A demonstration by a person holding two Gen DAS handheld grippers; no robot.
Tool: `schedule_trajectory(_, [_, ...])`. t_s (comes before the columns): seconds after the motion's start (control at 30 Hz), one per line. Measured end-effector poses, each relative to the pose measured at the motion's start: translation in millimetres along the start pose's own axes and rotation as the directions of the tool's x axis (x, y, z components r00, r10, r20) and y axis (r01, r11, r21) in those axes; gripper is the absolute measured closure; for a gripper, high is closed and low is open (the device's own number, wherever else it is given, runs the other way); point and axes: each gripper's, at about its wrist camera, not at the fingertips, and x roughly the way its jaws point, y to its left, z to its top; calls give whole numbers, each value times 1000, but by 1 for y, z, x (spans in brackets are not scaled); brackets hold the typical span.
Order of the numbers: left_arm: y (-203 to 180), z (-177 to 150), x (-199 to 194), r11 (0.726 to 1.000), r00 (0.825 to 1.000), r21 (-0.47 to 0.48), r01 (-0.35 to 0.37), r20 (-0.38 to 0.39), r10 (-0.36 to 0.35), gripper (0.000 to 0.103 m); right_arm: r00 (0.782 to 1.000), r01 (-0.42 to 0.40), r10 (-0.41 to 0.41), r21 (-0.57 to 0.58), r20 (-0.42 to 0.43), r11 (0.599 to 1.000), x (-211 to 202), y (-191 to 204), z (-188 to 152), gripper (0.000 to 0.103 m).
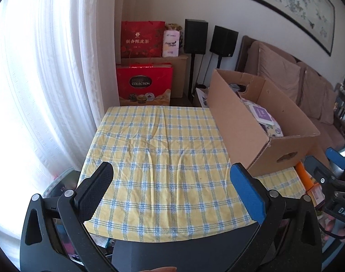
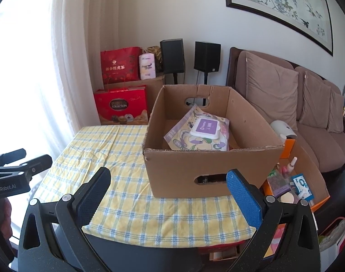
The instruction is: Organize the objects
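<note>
A brown cardboard box (image 2: 183, 172) with handle cut-outs stands on the right of a table covered by a yellow and blue checked cloth (image 2: 118, 149). Inside lies a pack of wet wipes (image 2: 201, 133) with a purple lid. In the left wrist view the box (image 1: 247, 136) is at the right, with the wipes (image 1: 262, 113) showing over its rim. My left gripper (image 1: 172, 179) hangs open over the bare cloth (image 1: 161, 140), holding nothing. My right gripper (image 2: 169, 188) is open in front of the box's near wall, also with nothing in it.
An orange tray (image 2: 308, 179) of small bottles and packets sits right of the box. A brown sofa (image 2: 308, 113) lines the right wall. Red gift bags (image 2: 121, 106), a carton and two black speakers (image 2: 172, 56) stand behind the table. White curtains (image 1: 47, 79) hang at the left.
</note>
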Motion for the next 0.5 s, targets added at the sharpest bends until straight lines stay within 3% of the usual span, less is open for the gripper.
schedule_trajectory(0.5, [-3, -2, 1, 1000, 1000, -9, 7, 3, -7, 0, 1000, -12, 12, 7, -3, 1000, -1, 4, 0, 0])
